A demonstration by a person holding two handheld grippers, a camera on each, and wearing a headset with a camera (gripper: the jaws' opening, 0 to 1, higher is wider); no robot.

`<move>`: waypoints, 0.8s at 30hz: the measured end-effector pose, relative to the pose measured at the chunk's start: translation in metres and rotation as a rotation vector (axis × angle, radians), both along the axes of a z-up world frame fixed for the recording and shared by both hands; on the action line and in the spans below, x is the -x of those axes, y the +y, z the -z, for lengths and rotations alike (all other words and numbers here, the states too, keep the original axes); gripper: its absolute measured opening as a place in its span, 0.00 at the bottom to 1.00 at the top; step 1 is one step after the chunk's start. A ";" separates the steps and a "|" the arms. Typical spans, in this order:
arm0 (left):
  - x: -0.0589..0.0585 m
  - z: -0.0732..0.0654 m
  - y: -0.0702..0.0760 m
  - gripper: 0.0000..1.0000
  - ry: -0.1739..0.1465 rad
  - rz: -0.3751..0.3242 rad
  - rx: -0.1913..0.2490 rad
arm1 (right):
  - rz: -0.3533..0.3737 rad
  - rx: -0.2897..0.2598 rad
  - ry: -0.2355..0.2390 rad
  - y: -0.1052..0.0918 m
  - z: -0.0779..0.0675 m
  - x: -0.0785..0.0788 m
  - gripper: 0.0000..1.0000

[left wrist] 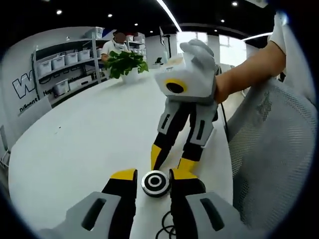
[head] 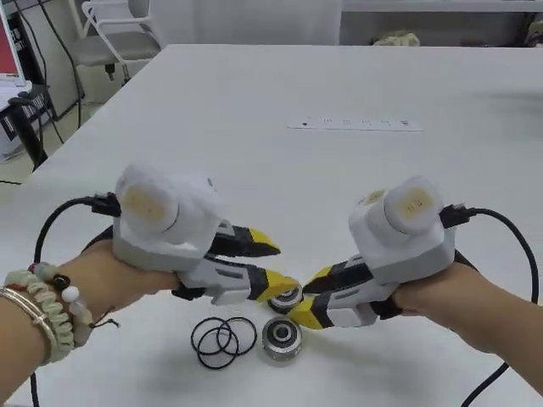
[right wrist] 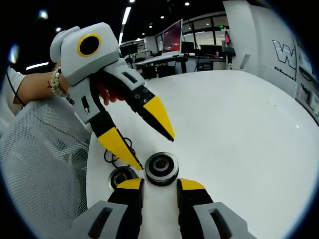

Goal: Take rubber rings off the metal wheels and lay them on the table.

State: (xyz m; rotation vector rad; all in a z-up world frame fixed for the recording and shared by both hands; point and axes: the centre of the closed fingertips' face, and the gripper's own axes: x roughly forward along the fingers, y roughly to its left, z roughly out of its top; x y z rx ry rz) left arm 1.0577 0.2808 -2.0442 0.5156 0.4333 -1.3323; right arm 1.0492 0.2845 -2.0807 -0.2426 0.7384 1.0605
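Two small metal wheels sit near the table's front edge. One wheel (head: 286,298) (left wrist: 155,183) (right wrist: 161,168), with a dark outer band, lies between the tips of both grippers. My left gripper (head: 281,266) (left wrist: 153,174) (right wrist: 155,152) is open, one jaw raised above the wheel and the lower tip down beside it. From the opposite side my right gripper (head: 303,297) (right wrist: 161,184) (left wrist: 165,167) is open too, its tips just short of the wheel. The second wheel (head: 281,337) (right wrist: 121,177) stands free closer to me. Three black rubber rings (head: 219,337) (right wrist: 115,149) lie overlapping on the table beside it.
The white table (head: 339,170) stretches far ahead with a strip of small markings (head: 354,124) on it. Black cables (head: 51,229) trail from both grippers. A chair (head: 114,34) stands beyond the far left corner, and a potted plant (left wrist: 125,62) is on the table's far end.
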 end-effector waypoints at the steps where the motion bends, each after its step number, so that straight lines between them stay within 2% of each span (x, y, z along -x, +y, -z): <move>1: -0.001 0.003 -0.001 0.20 -0.001 -0.007 -0.002 | 0.001 -0.003 0.000 0.000 0.000 0.000 0.23; 4: -0.001 0.013 0.000 0.20 0.014 -0.007 -0.033 | 0.003 -0.007 0.000 0.001 0.000 0.000 0.23; 6: -0.003 0.016 0.002 0.19 0.012 -0.014 -0.044 | 0.003 -0.008 -0.001 0.001 0.000 0.000 0.22; 8: -0.006 0.016 0.003 0.17 0.019 -0.031 -0.038 | 0.001 -0.007 -0.003 0.001 -0.001 0.000 0.22; 10: -0.003 0.018 0.003 0.16 0.064 -0.044 -0.028 | 0.001 -0.006 -0.004 0.000 -0.001 -0.001 0.21; 11: -0.002 0.017 0.002 0.15 0.071 -0.044 -0.012 | 0.002 -0.004 -0.005 0.000 -0.001 -0.001 0.21; 13: -0.001 0.018 0.001 0.13 0.064 -0.032 -0.019 | 0.001 0.000 -0.007 -0.001 0.000 -0.001 0.19; 17: -0.001 0.018 0.001 0.13 0.082 -0.048 -0.006 | 0.005 0.003 -0.010 -0.003 0.000 -0.002 0.14; 19: -0.003 0.017 0.002 0.11 0.106 -0.072 0.008 | 0.002 0.005 -0.013 -0.004 0.000 -0.003 0.13; 20: -0.006 0.018 0.003 0.09 0.098 -0.087 0.010 | -0.013 0.014 -0.020 -0.004 0.001 -0.001 0.12; 23: -0.006 0.017 0.003 0.07 0.119 -0.090 0.024 | -0.029 0.025 -0.038 -0.004 0.001 0.000 0.10; 24: -0.006 0.017 0.003 0.07 0.110 -0.081 0.024 | -0.034 0.030 -0.044 -0.005 0.001 0.000 0.09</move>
